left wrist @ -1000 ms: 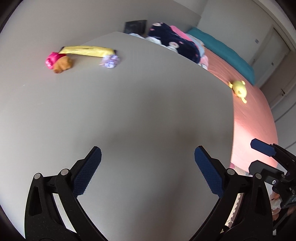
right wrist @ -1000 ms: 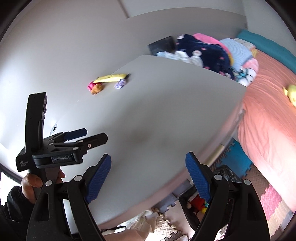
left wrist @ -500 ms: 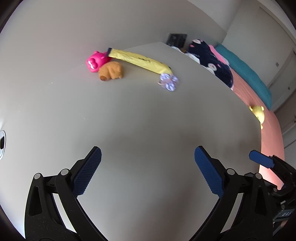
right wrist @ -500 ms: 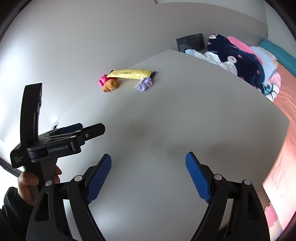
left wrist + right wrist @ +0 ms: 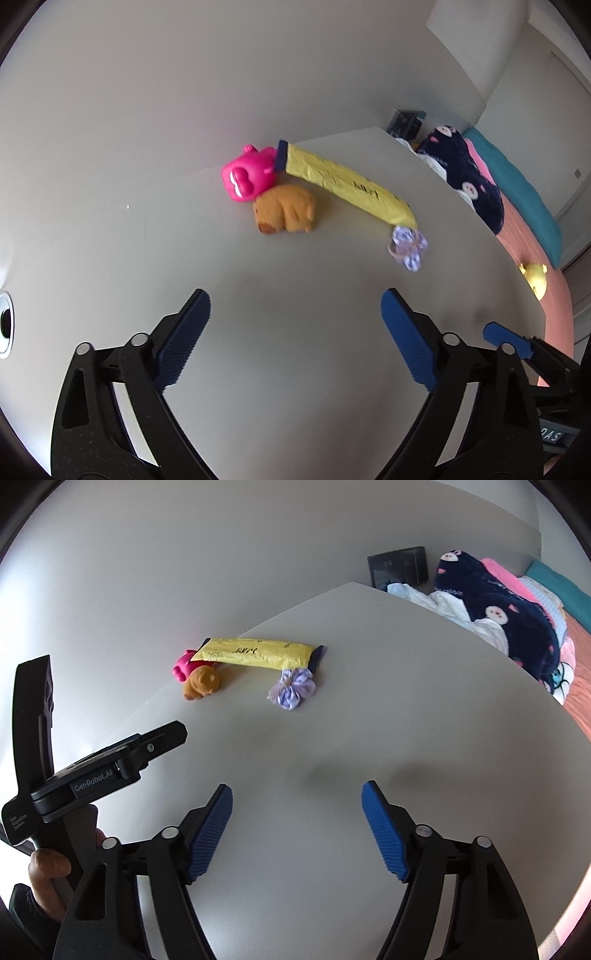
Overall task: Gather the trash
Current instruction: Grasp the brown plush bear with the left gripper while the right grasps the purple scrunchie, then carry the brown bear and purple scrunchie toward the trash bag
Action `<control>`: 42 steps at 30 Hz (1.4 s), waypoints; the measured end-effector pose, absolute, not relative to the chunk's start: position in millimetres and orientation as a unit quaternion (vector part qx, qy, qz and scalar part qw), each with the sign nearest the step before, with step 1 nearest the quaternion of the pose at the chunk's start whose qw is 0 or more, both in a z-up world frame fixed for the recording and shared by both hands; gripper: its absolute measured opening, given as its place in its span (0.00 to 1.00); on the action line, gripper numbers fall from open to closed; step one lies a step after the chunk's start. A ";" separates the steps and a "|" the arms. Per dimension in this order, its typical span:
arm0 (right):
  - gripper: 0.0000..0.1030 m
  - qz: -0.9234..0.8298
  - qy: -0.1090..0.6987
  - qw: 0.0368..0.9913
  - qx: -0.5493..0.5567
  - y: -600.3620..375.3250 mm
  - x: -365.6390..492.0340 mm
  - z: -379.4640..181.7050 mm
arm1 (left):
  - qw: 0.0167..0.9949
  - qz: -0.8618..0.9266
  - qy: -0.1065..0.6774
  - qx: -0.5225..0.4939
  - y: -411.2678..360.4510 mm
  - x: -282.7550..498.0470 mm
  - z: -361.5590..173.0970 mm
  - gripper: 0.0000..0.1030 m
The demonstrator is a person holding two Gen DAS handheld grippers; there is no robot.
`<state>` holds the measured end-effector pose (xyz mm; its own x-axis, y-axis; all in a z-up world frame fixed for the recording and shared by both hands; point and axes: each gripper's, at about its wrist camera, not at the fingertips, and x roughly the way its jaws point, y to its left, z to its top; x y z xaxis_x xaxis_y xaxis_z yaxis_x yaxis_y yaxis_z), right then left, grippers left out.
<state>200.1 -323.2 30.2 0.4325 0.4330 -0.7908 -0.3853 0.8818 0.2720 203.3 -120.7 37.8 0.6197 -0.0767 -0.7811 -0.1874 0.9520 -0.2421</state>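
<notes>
On the grey table [image 5: 295,332] [image 5: 369,720], by the wall, lies a long yellow wrapper [image 5: 347,186] [image 5: 255,652]. One end of it rests on a pink toy [image 5: 247,178] [image 5: 183,666]. A brown toy animal [image 5: 286,213] [image 5: 202,682] sits beside that, and a purple scrunchie [image 5: 408,246] [image 5: 293,688] lies at the wrapper's other end. My left gripper [image 5: 295,330] hovers short of the toys, its jaws closing with nothing between them. My right gripper [image 5: 297,821] stands well short of the scrunchie, its jaws also closing on nothing.
A bed with a pink cover [image 5: 532,251], a dark spotted blanket [image 5: 498,605] and a small yellow toy [image 5: 533,275] lies past the table's far right edge. A dark panel [image 5: 399,566] sits on the wall. A round hole [image 5: 5,323] shows at the table's left.
Both grippers have moved toward the toys and wrapper, which now look larger and nearer. The jaws of both stand a little narrower than before.
</notes>
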 end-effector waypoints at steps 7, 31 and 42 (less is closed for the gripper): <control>0.65 0.240 0.476 0.846 0.010 -295.8 234.1 23.5 | 0.883 0.045 0.433 -0.177 -105.3 236.0 33.7 0.68; 0.17 0.208 0.492 0.845 0.016 -276.9 279.1 16.0 | 0.881 0.097 0.431 -0.169 -105.7 265.8 24.4 0.45; 0.13 0.201 0.497 0.843 0.044 -310.2 251.8 19.2 | 0.880 0.054 0.435 -0.182 -113.0 242.3 26.1 0.45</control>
